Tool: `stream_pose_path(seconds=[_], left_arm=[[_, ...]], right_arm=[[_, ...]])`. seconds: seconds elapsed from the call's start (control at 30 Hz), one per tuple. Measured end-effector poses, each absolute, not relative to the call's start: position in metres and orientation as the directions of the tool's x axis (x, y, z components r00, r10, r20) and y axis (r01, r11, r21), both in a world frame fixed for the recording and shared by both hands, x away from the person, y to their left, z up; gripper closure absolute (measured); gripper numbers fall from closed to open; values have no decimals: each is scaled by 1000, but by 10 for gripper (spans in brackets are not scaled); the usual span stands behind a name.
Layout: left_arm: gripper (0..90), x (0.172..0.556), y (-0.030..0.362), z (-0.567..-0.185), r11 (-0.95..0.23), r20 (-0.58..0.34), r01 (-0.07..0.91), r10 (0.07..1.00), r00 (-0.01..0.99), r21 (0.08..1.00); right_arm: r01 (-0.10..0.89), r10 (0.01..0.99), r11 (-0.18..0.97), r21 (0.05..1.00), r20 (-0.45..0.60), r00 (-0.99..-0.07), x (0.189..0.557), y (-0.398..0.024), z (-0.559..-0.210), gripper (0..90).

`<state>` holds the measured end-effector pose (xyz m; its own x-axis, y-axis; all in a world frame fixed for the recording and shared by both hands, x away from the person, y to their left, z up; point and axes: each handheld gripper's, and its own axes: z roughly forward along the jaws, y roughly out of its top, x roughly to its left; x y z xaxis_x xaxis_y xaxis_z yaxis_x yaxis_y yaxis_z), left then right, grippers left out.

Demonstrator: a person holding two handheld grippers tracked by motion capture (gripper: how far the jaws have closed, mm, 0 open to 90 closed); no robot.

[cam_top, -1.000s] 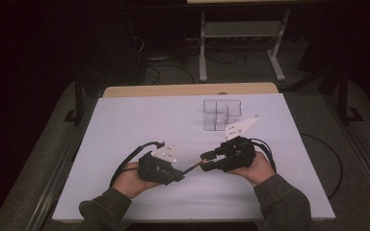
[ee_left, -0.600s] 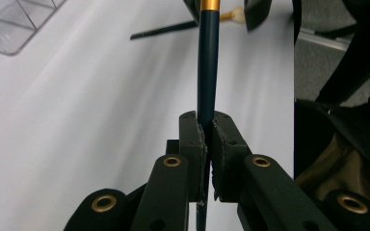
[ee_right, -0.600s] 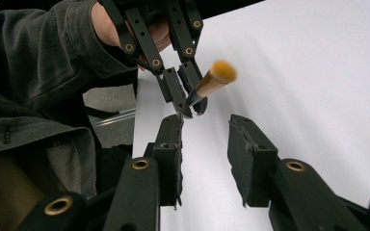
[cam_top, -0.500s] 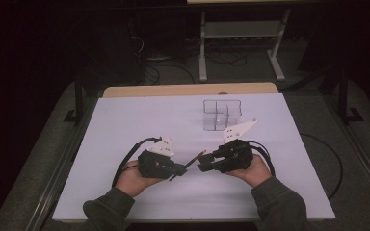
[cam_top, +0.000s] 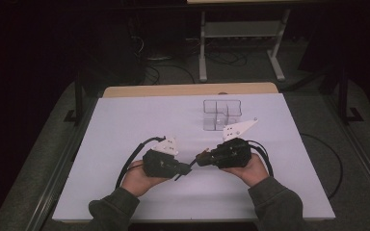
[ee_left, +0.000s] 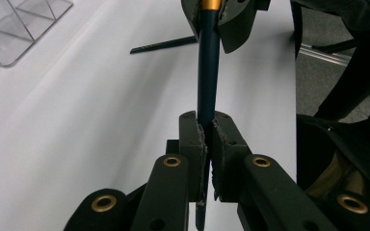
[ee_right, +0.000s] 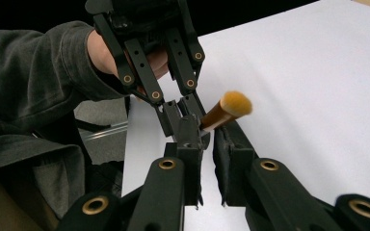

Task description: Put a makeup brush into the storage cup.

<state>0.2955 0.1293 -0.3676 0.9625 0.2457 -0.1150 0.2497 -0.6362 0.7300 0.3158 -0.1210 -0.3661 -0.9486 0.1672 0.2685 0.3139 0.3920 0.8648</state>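
Near the front middle of the white desk (cam_top: 125, 125), I hold my 2 grippers tip to tip, with a pencil (ee_left: 206, 72) passing between them. The pencil is dark blue with a gold band at one end. In the left gripper view, my left gripper (ee_left: 207, 139) has its fingers (ee_left: 192, 139) pressed together on the pencil's shaft, which runs straight up away from them to the other gripper at the top of that picture. In the high view, my left gripper (cam_top: 185, 169) points right and my right gripper (cam_top: 200, 158) points left, the 2 almost meeting above the desk.

In the right gripper view, my right gripper (ee_right: 207, 144) has just been closing its fingers (ee_right: 231, 144); the gold end of the pencil (ee_right: 224, 109) lies at their tips, blurred, and I cannot tell for certain whether the pads press on it there. From the left gripper view, the right gripper's fingers sit close on both sides of the gold band.

Farther back on the desk stands a clear plastic organizer (cam_top: 220, 114) with several compartments, well apart from both grippers. A second dark pencil (ee_left: 163, 44) lies flat on the desk beyond the held one. Grey sleeves (cam_top: 274, 204) cover my forearms.
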Motion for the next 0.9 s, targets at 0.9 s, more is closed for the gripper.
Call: stream_pose_path(seconds=[0.9], left_arm=[[766, 293, 127, -373, -653, -114, 241, 232, 966, 717]], right_arm=[[345, 145, 395, 851, 313, -939, 317, -118, -364, 828]])
